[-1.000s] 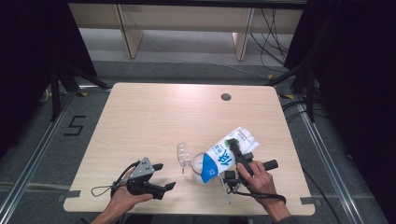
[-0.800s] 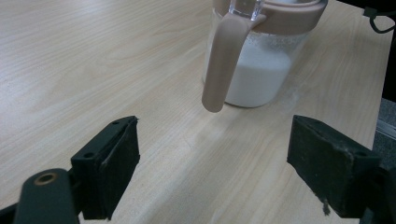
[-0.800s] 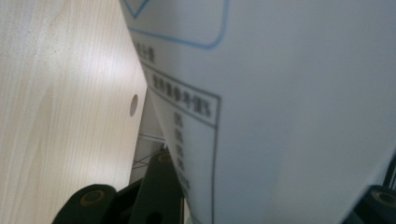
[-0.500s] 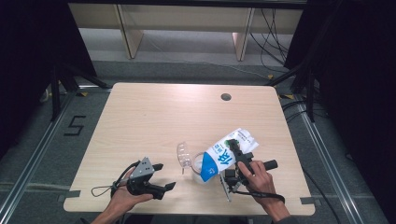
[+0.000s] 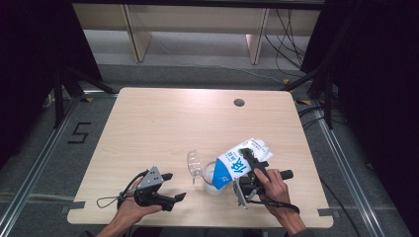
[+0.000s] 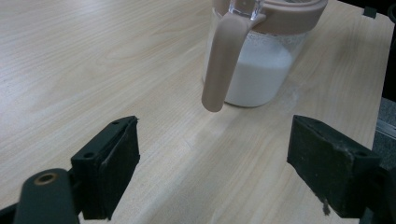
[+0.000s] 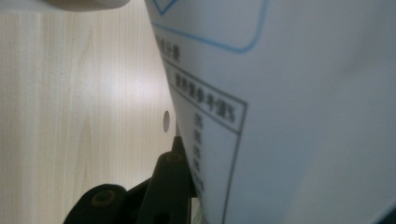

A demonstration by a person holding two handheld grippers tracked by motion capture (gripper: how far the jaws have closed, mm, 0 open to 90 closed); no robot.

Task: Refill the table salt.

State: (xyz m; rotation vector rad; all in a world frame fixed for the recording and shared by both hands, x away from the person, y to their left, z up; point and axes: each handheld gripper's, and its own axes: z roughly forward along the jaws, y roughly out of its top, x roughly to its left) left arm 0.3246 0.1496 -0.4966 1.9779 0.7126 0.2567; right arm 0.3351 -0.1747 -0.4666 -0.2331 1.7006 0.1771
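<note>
I'm seeing the light wood table (image 5: 163, 123) taking up the middle, a round cable hole (image 5: 239, 102) near its far right corner. Near edge, right of centre: the blue and white carton (image 5: 236, 163) is tilting steeply, top end down and left over the jug (image 5: 210, 178), base up and right. The right gripper (image 5: 252, 170) is clamping it, jaws closed on the carton's sides, my right hand (image 5: 269, 185) behind it. In the right gripper view the carton (image 7: 289, 107) is pressing against one jaw, printed panel close to the lens. The jug is standing upright near the near edge, clear with a pinkish rim and handle (image 6: 219, 60), partly filled with white liquid (image 6: 257, 70). The left gripper (image 5: 168, 190) is sitting low at the near left, well apart from the jug, jaws spread wide, holding nothing, pointing toward the jug.
</note>
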